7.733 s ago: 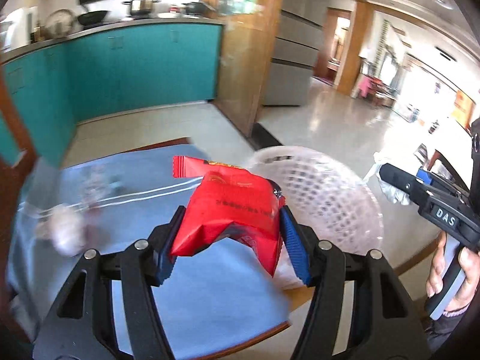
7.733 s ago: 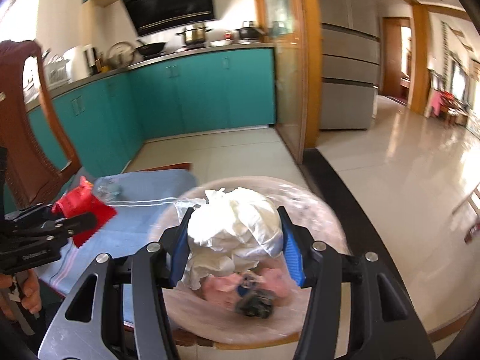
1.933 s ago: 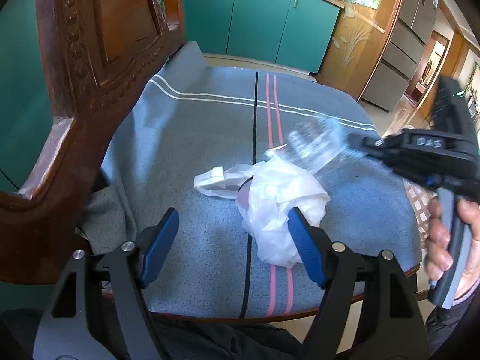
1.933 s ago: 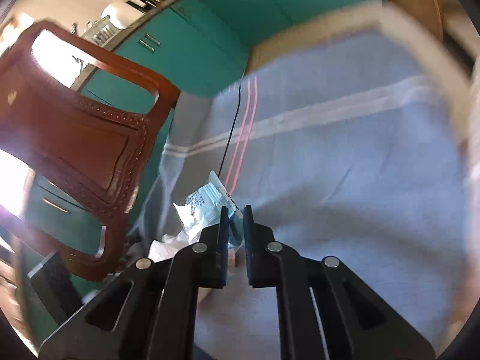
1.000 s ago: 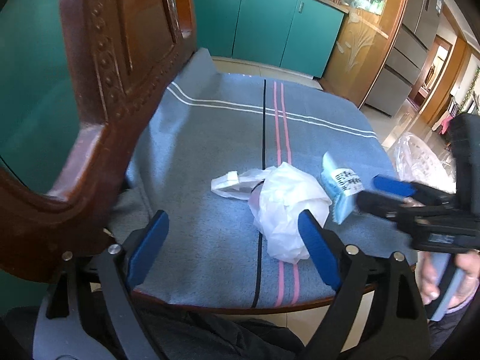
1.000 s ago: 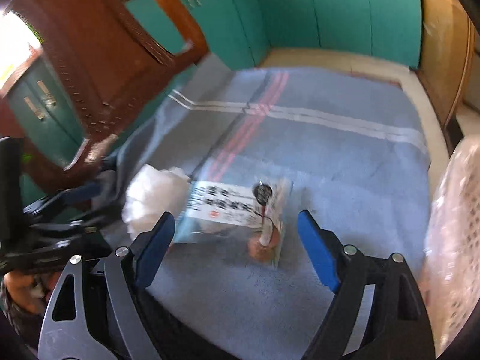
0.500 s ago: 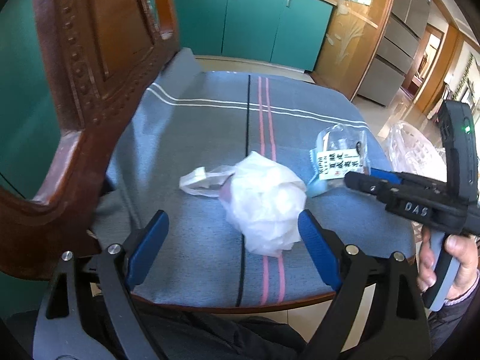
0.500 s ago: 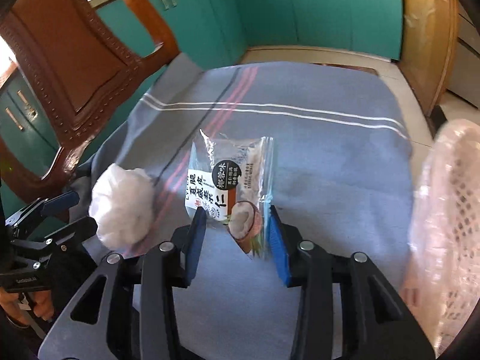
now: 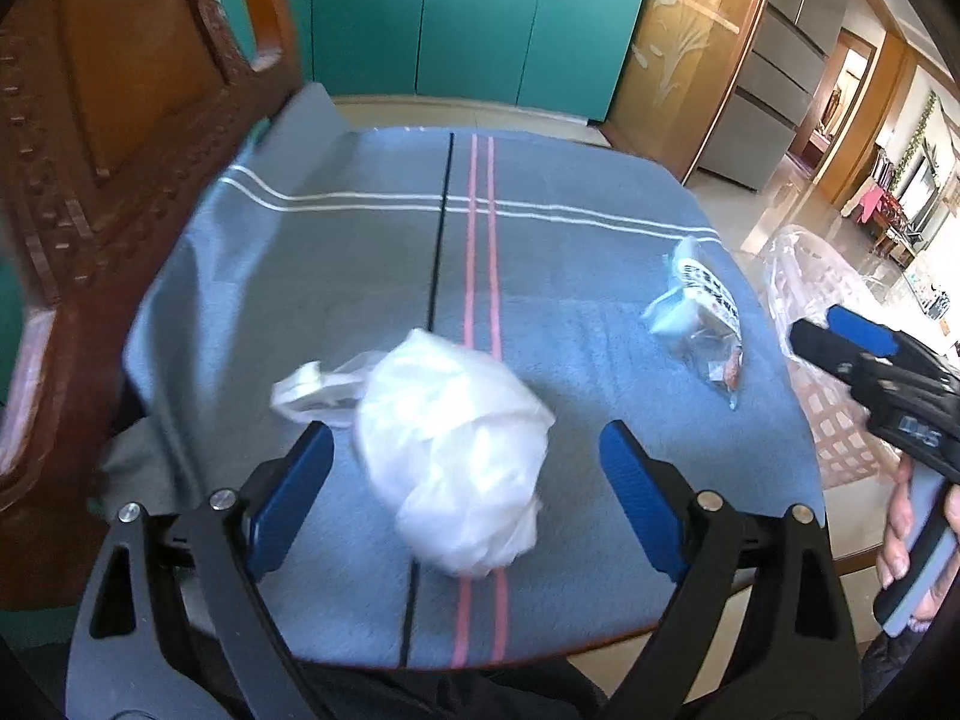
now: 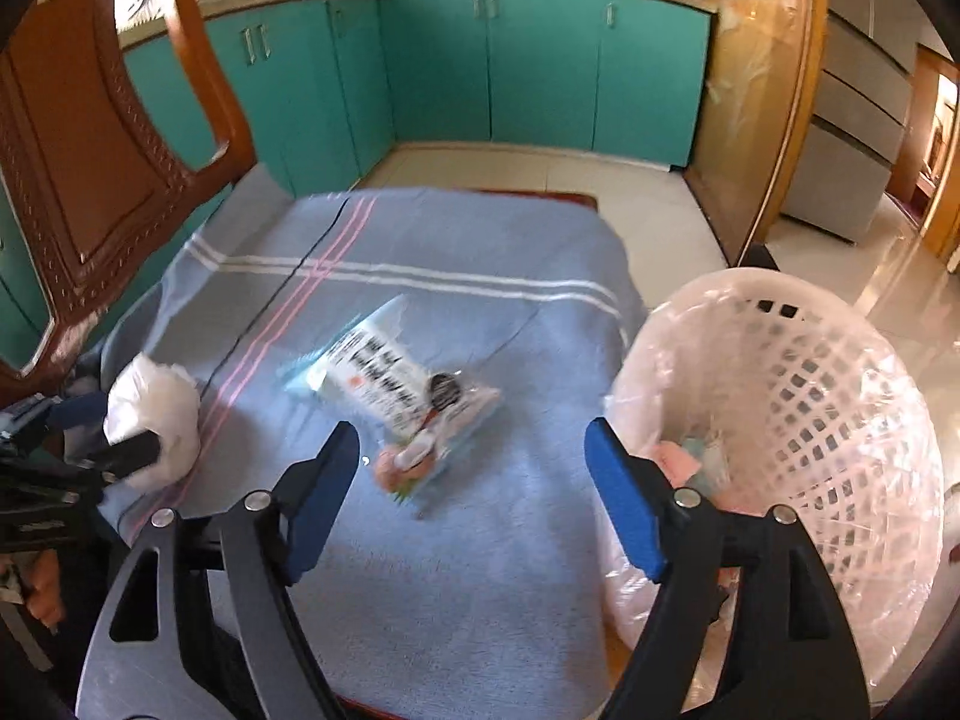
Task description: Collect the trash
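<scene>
A crumpled white plastic bag [image 9: 450, 450] lies on the blue striped cloth [image 9: 360, 252], between the wide-apart fingers of my left gripper [image 9: 462, 459], which is open and not touching it. A clear snack wrapper [image 10: 396, 390] with a white printed label lies loose on the cloth just ahead of my right gripper [image 10: 471, 456], nearer its left finger. That gripper's jaws are opening and its pads press on nothing. The left wrist view shows the wrapper [image 9: 702, 318] near the cloth's right edge, with the right gripper [image 9: 864, 354] beside it.
A white lattice basket [image 10: 798, 372] lined with clear plastic stands off the cloth's right edge, with some trash inside. A carved wooden chair back [image 9: 120, 180] rises at the left. Teal cabinets [image 10: 540, 72] and tiled floor lie beyond. A hand [image 9: 900, 528] holds the right gripper's handle.
The right gripper's jaws, narrowed around the wrapper half a second ago, now stand wide and the wrapper lies on the cloth. The left gripper has shifted so the white bag sits centred between its fingers.
</scene>
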